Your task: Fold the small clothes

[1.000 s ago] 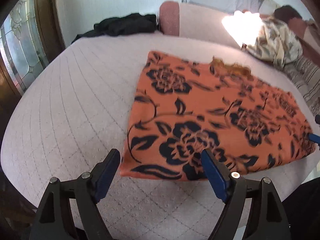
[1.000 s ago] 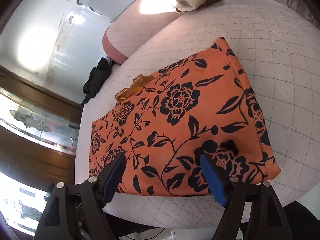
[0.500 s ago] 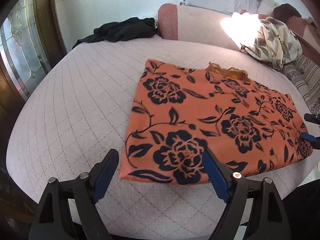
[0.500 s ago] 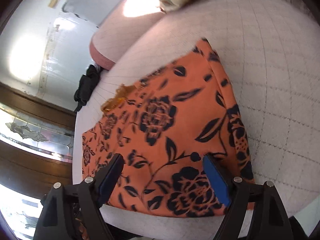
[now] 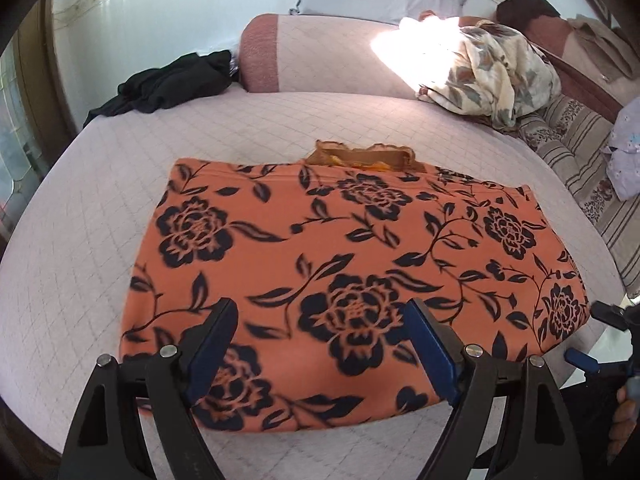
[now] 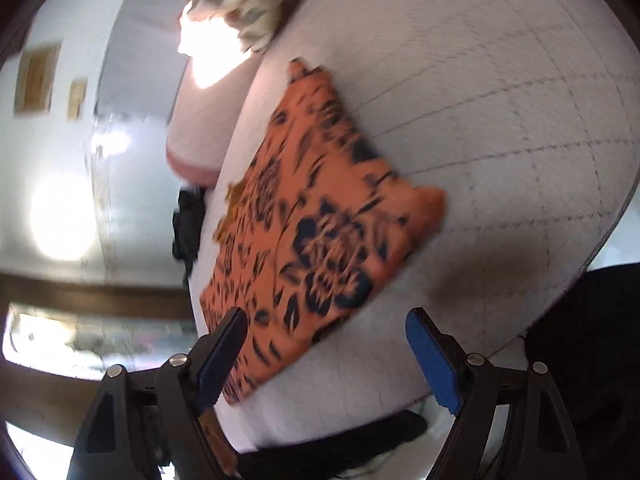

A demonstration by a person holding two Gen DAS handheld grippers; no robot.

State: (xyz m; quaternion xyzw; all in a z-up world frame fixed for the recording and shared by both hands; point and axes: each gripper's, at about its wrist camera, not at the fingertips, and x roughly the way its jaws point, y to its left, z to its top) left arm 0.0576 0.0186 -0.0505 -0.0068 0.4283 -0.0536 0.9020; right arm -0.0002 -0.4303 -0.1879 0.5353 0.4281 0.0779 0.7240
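Nearest the lens, the left gripper (image 5: 320, 344) hung wide and empty over the near edge of the orange floral garment (image 5: 344, 248). The right gripper (image 6: 326, 354) gaped too, nothing held, at that cloth's corner. The garment lay flat, part-folded, on the quilted bed (image 5: 100, 208). Looked like the reach-in for another fold; next, pinch the edge. Beyond, a black heap (image 5: 168, 84). The right view was blurred.
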